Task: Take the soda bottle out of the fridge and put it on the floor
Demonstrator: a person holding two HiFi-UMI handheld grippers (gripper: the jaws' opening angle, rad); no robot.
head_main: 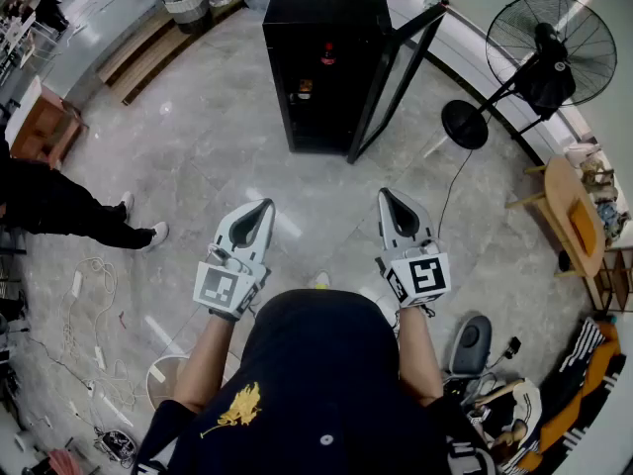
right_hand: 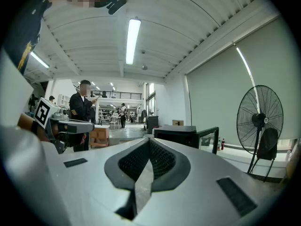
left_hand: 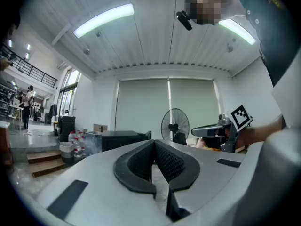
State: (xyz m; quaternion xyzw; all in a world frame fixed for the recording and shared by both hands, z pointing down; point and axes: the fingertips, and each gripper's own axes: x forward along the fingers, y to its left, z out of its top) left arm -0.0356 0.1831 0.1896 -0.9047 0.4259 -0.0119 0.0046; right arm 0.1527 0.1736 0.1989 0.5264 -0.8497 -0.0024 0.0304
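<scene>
Left gripper (left_hand: pixel 154 142) closed, fingers (left_hand: pixel 171 161) meeting at the tips, nothing between them. Black fridge (left_hand: pixel 117 140) ahead with pedestal fan (left_hand: pixel 175 125) beyond. Right gripper (left_hand: pixel 197 131) at right, water bottles (left_hand: pixel 75 143) far left.

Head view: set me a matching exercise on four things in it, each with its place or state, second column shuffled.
Things:
1. fridge
2. soda bottle
3. pedestal fan
4. right gripper

Places or states:
A. jaws shut, nothing between them
B. stands upright to the right of the fridge
C. black, its door swung open
D. inside the fridge, on an upper shelf

Pairs: 1-C, 2-D, 3-B, 4-A
</scene>
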